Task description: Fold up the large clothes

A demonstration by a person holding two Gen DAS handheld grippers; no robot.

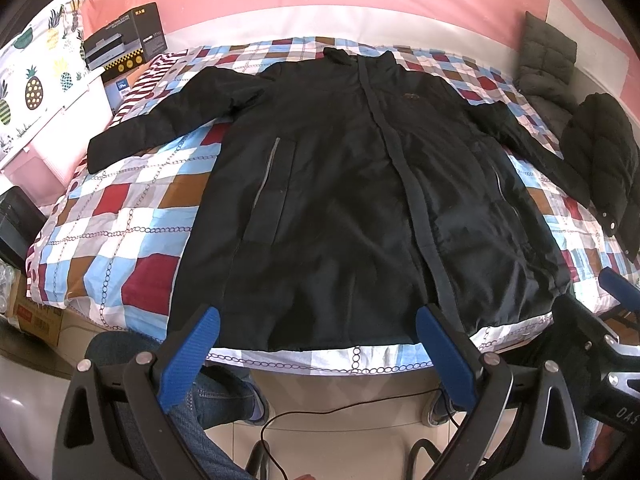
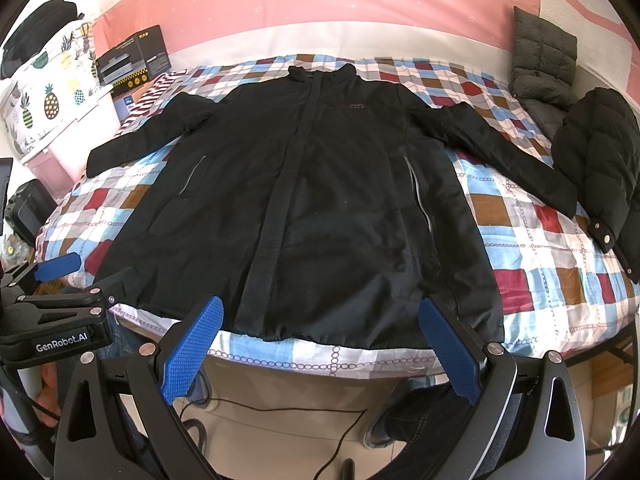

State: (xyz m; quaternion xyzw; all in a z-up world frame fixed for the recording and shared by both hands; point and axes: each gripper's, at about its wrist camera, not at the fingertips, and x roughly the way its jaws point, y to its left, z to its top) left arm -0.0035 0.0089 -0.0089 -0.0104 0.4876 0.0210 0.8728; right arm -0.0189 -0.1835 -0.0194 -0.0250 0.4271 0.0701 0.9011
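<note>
Grippers: we see the left gripper (image 1: 318, 322) and the right gripper (image 2: 320, 314) both spread wide with nothing between their blue pads, held over the near edge of the bed, just short of the coat's hem.
Bed: the checked quilt (image 1: 120, 216) covers it from left to right.
Coat: the long black coat (image 1: 340, 184) lies flat on the quilt, front up, collar far, hem near, sleeves spread to both sides.
Second jacket: a black puffer jacket (image 2: 596, 168) sits bunched at the right edge, touching the coat's right cuff.
Box: a dark carton (image 1: 128, 36) stands far left.
</note>
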